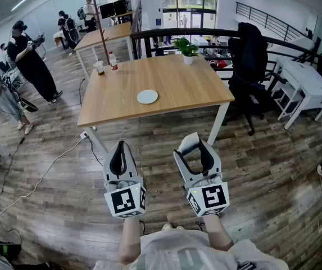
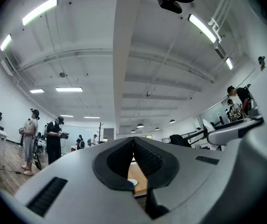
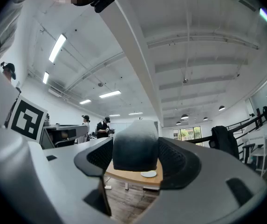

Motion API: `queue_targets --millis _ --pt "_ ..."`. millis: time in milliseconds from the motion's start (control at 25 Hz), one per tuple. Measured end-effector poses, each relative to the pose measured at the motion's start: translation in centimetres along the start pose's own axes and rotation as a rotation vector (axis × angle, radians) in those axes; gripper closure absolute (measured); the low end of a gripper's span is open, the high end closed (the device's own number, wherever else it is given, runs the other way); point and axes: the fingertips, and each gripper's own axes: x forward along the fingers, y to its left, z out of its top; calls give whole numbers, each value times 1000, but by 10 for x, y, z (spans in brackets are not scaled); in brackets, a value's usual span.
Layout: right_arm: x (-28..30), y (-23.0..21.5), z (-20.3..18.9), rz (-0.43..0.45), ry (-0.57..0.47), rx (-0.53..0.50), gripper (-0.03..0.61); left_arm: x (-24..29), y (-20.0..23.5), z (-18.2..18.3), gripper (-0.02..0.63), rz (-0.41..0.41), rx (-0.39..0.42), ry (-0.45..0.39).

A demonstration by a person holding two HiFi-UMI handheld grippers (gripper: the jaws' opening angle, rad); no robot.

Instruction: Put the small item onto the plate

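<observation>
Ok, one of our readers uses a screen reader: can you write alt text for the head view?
Seen from above, the right gripper grips a small pale item and the left gripper is shut and empty, both held low above a wood floor. Ahead stands a wooden table with a white plate near its middle.

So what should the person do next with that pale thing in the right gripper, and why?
Probably step forward and carry the right gripper toward the table. Its jaws already grip the small pale item, but the white plate lies in the middle of the table, well ahead of the gripper, so it looks out of reach from here.
</observation>
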Motion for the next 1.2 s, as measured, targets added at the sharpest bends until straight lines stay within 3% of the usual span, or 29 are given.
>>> queue_targets --millis 520,800,1200 --pt "3 8 -14 -16 3 65 272 -5 19 -13 606 2 -17 23" --pt "3 23 -20 -19 -6 37 272 -12 40 -29 606 19 -38 19" --pt "22 -1 -36 -68 5 30 272 32 42 -57 606 -9 -25 53"
